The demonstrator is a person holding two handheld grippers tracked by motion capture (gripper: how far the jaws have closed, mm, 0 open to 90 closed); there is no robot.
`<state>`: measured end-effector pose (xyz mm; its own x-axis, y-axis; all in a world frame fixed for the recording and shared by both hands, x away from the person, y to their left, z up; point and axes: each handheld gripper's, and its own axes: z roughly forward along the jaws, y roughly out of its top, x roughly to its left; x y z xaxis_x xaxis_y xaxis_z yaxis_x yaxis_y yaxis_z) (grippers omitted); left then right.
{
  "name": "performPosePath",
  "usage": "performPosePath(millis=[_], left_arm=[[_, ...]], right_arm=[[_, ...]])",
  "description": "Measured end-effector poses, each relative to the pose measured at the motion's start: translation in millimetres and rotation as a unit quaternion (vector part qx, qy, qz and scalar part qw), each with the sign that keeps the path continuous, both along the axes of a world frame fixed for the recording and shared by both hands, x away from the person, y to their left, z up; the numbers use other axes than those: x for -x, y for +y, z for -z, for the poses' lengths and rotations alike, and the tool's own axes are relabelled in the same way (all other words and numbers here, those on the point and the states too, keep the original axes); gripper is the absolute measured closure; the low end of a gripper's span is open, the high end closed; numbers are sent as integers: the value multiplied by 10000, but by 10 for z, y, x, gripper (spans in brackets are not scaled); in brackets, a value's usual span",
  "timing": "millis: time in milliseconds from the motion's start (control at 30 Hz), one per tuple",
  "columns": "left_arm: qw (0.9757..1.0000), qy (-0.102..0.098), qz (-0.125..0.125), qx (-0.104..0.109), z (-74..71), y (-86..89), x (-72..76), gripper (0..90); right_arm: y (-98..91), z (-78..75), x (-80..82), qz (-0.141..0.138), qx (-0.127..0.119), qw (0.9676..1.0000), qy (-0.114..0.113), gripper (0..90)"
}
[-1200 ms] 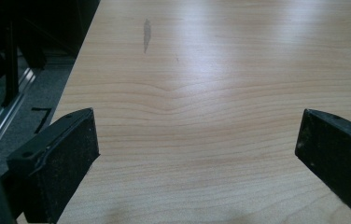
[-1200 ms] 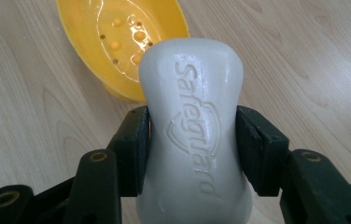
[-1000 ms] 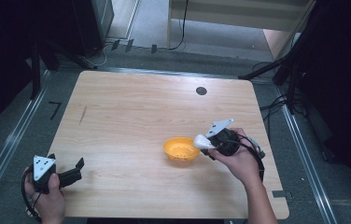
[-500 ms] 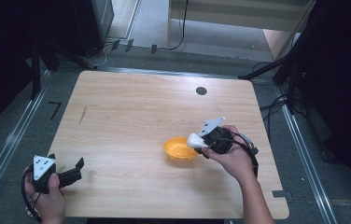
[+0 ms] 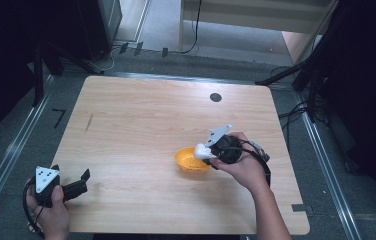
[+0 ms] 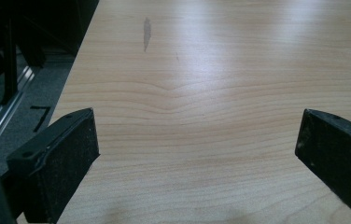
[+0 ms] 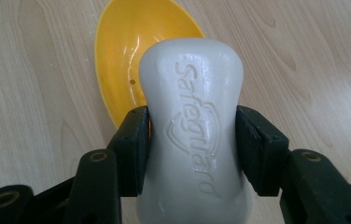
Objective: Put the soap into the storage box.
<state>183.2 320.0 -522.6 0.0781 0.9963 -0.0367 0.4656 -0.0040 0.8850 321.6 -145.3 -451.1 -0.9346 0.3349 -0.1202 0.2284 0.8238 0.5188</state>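
Right gripper view — yellow bowl point(image 7: 127, 51) holds nothing.

The high view looks forward and down from above the person's side, taking in the whole table point(image 5: 141, 120). The left claw's camera sits low near the table's left edge, facing across bare wood. The right claw's camera looks steeply down at close range on the soap point(image 7: 193, 126) and yellow bowl point(image 7: 127, 46), also seen small from above.
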Motion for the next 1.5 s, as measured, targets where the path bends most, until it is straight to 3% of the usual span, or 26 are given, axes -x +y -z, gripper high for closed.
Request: performPosePath(millis=[567,867,1500], left_arm=[[10000,23,23,-11,0,-1,-3,0],[10000,17,16,-2,0,0,-4,0],[10000,9,14,3,0,2,-3,0]], right_arm=[[183,52,-61,-429,64,9990,139,495],[263,28,-78,-681,84,9976,88,495],[347,125,-120,-793,224,9963,224,495]])
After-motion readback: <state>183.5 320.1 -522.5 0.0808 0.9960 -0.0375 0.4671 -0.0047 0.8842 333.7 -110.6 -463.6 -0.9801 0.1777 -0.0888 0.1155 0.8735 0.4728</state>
